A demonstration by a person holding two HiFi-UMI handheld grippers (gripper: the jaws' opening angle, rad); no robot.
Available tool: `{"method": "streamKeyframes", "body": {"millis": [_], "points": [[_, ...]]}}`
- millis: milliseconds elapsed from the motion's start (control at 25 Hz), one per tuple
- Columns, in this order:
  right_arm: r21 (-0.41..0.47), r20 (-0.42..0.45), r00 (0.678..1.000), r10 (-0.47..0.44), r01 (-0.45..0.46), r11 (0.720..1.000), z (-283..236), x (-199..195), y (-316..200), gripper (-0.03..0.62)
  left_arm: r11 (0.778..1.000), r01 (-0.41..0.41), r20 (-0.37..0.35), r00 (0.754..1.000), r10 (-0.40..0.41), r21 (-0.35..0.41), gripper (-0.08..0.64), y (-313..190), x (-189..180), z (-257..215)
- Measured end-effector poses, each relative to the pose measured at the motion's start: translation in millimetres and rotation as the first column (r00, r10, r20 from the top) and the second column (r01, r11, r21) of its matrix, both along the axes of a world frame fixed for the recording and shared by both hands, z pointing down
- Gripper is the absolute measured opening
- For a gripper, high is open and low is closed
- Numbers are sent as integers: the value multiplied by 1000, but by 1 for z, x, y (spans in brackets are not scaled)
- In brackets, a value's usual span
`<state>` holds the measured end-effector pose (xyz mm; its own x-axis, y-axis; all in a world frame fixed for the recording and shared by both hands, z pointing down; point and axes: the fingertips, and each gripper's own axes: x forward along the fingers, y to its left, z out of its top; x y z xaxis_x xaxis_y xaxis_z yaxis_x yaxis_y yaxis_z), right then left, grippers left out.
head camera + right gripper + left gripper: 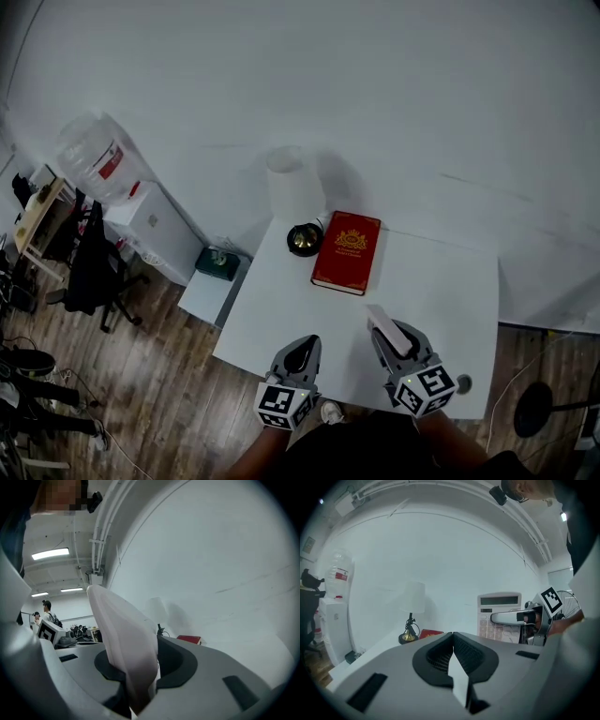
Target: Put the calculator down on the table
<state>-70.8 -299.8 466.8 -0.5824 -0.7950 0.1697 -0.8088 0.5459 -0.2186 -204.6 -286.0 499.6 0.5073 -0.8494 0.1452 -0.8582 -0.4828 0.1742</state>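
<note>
The calculator (387,330) is off the tabletop (441,281), clamped at its lower end in the right tongs (394,342) and sticking up out of them at a slant. In the right gripper view its pale body fills the gap between the jaws, which are pressed on both sides of it. It hangs over the near part of the tabletop, in front of the person, with bare white surface under and around it.

The left tongs (302,349) are beside it to the left, jaws together with nothing in them, over the near edge.

Farther back lie a red book (347,251) and a lamp (298,192) with a dark round base, both well apart from the calculator.

The task looks to be in its carrying stage. What is left is to lower the calculator until it rests flat on the free patch, then part the jaws and draw back.
</note>
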Motion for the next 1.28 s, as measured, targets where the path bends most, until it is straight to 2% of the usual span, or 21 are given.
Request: {"method": "streamKeyframes", "body": {"millis": [200,360,560,720,960,1120,1280], "points": [[-125,34,999,-24,28,992,20,9,-5,143,999,-41,13,999,41,-35,20,-9,21,13],[-279,54,997,-57,70,958,56,16,0,143,998,-56,0,998,56,-35,20,-12,34,19],[-498,126,991,-37,96,862,116,28,12,143,995,-46,-4,999,45,-91,20,-9,40,38],[-611,152,988,0,94,786,155,41,18,143,991,-29,-2,1000,29,-128,20,-7,43,55],[-717,180,979,99,61,694,199,59,17,143,985,-16,24,1000,21,-171,20,-5,47,78],[-775,168,983,75,84,627,219,58,22,143,983,6,32,999,-1,-181,20,-9,41,83],[-800,163,985,60,96,593,229,53,25,141,983,19,38,999,-13,-184,20,-11,37,86]]}}
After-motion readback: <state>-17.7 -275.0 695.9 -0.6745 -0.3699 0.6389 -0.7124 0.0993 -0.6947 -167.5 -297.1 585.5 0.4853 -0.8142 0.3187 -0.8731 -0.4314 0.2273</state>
